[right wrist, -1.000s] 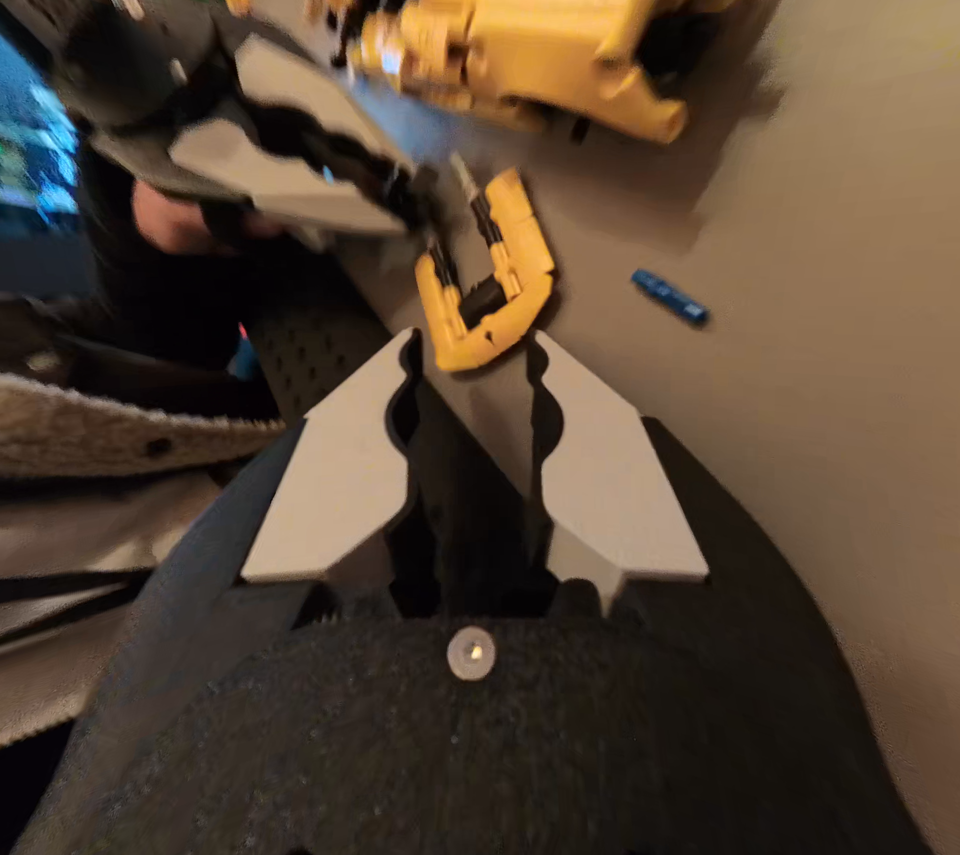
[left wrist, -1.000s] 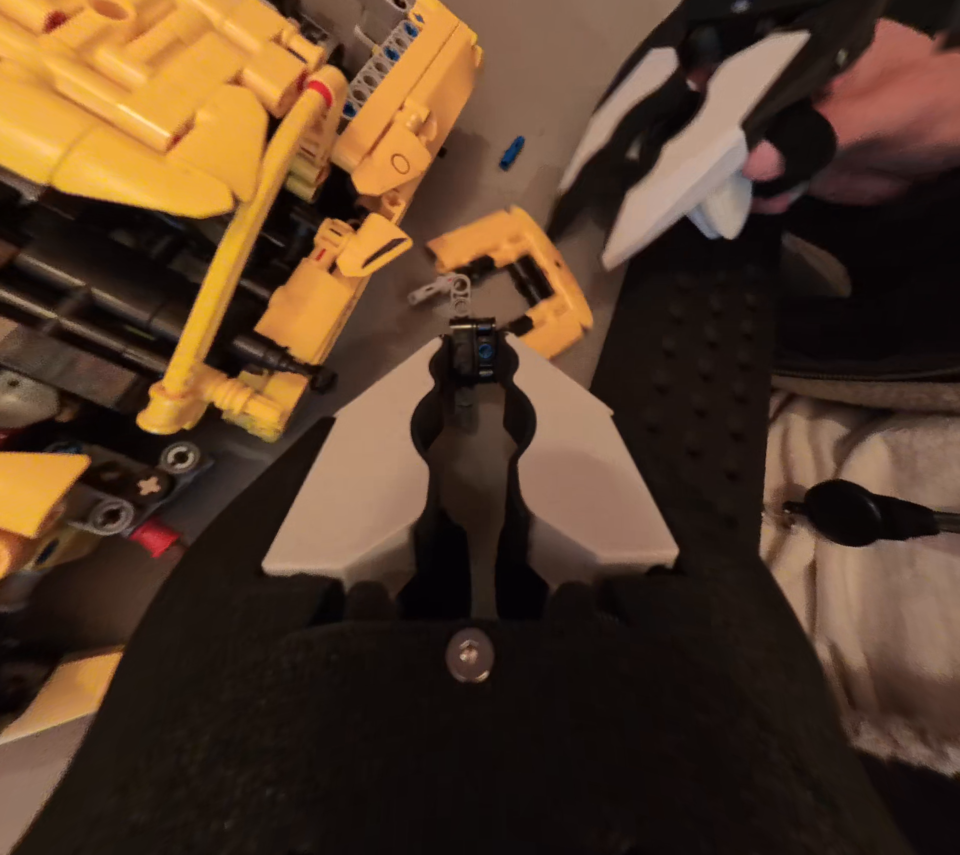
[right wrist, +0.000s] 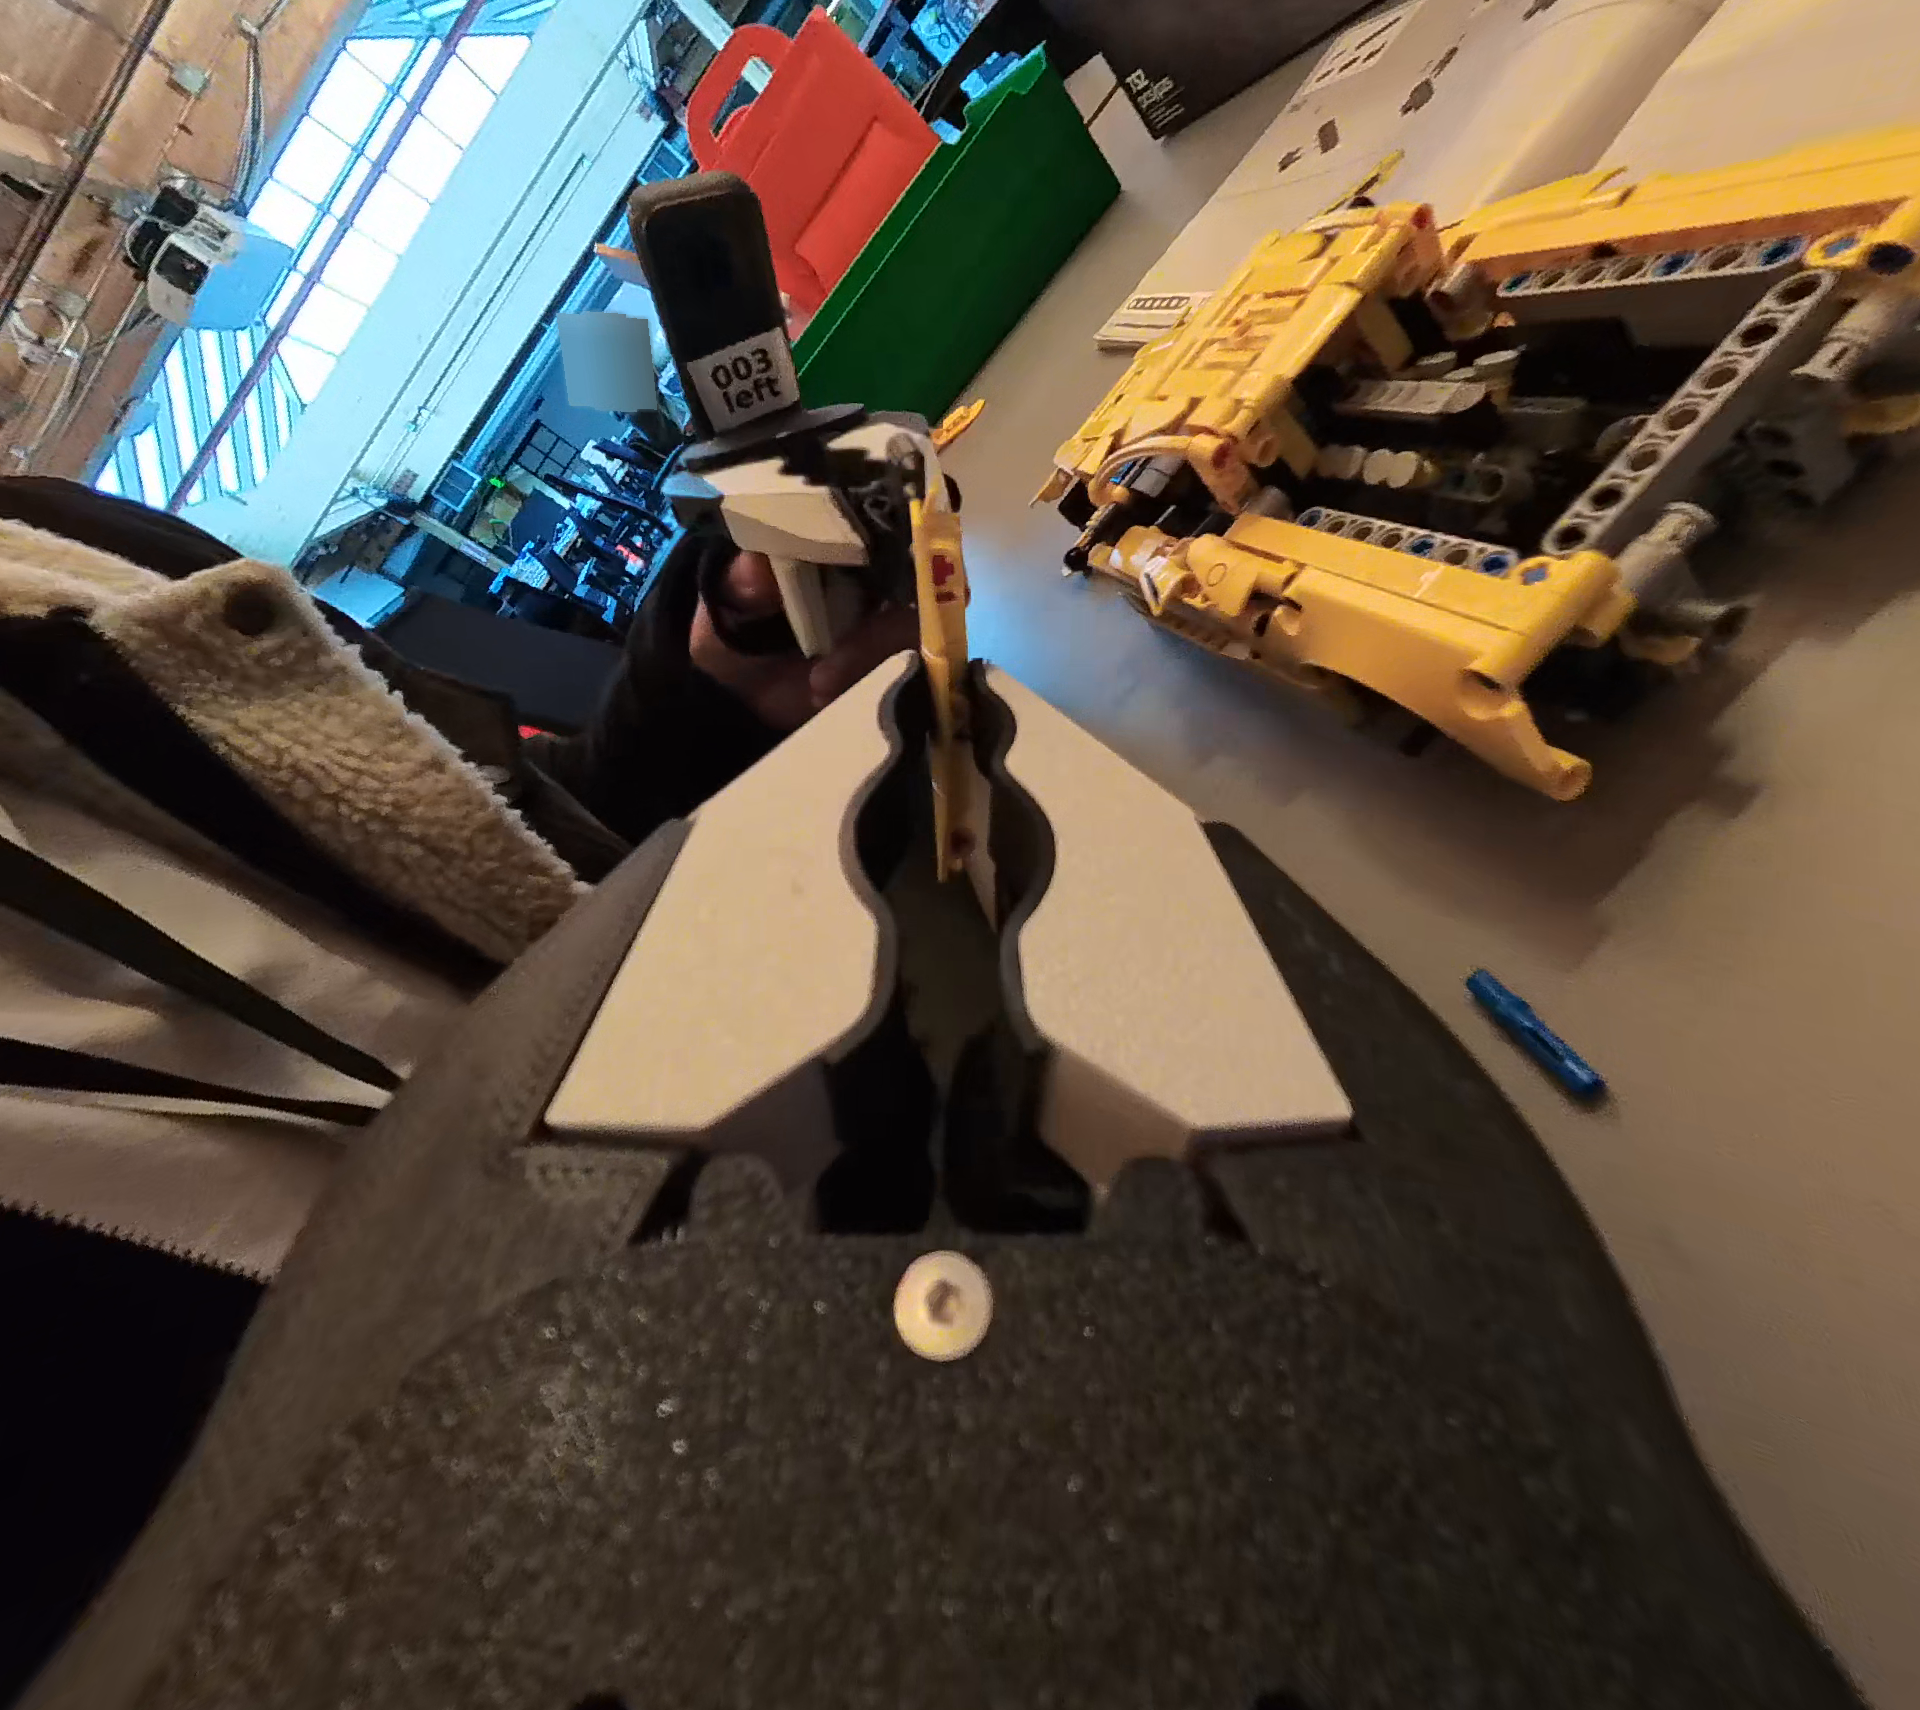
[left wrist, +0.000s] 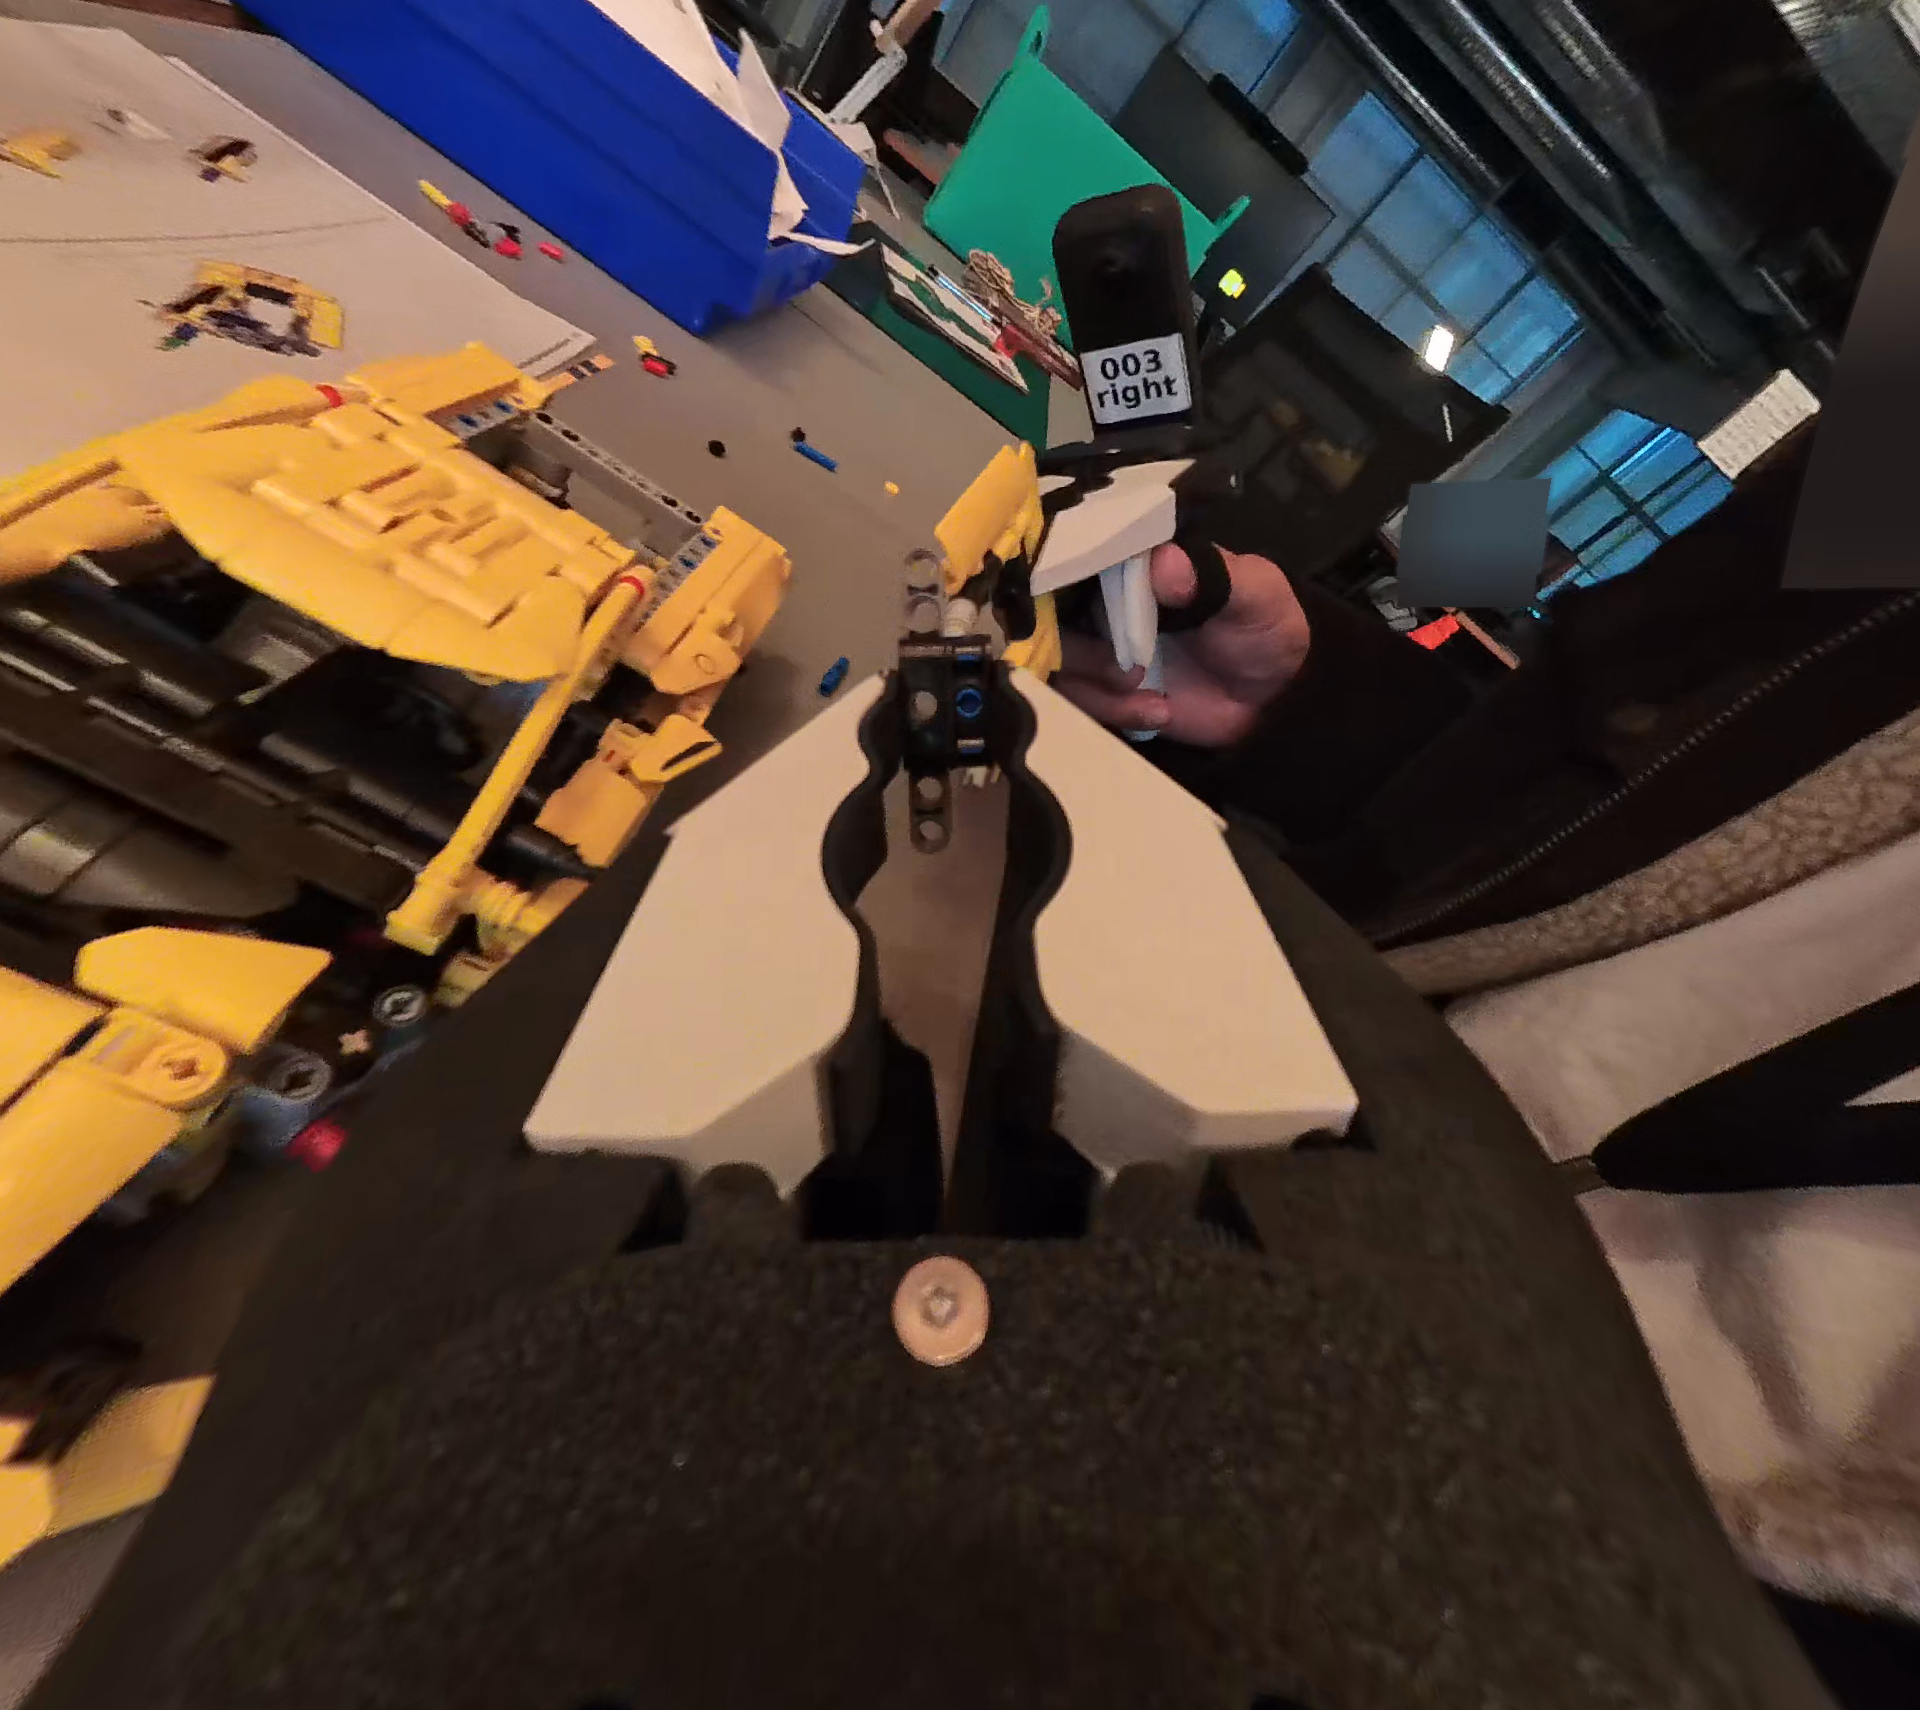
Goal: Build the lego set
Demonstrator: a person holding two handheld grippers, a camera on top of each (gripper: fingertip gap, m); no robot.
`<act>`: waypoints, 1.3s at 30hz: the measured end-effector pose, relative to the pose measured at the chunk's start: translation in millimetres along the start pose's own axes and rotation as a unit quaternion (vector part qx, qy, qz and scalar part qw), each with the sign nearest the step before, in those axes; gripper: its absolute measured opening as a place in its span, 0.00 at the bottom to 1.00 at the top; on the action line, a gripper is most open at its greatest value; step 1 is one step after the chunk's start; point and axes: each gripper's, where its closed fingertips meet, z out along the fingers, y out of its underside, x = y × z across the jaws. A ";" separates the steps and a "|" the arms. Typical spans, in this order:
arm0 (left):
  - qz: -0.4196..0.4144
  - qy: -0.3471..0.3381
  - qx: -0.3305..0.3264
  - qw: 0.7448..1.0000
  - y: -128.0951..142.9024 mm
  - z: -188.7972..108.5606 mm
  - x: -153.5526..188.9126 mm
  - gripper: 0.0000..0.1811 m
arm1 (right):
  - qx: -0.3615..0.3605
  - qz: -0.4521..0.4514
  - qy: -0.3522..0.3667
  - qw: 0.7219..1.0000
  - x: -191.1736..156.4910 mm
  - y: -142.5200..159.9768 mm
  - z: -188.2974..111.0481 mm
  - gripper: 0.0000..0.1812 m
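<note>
Left gripper (left wrist: 943, 704) fingers pinching a small black lego piece (left wrist: 940, 710) above the tabletop (left wrist: 665, 413), right gripper (right wrist: 948, 684) fingers clamping a yellow lego panel (right wrist: 943, 621), both pieces raised and meeting, yellow lego model (right wrist: 1455, 455) resting on tabletop nearby.

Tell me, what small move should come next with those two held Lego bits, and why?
Probably ease the left tool, shut on the black pinned piece, toward the yellow sub-assembly that the right tool grips. Both are lifted off the table and nearly meet, apparently unjoined.
</note>
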 end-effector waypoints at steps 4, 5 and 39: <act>0.002 -0.003 -0.012 1.000 5.4 4.5 -0.5 0.09 | -0.005 -0.012 -0.003 1.000 -1.3 3.8 2.6 0.04; -0.001 -0.002 -0.013 1.000 5.9 4.8 -0.6 0.09 | -0.011 -0.006 -0.006 1.000 -0.5 5.7 2.8 0.04; 0.085 0.057 -0.159 0.982 56.4 17.3 29.8 0.09 | -0.348 -0.325 -0.089 0.875 2.6 113.1 -7.2 0.14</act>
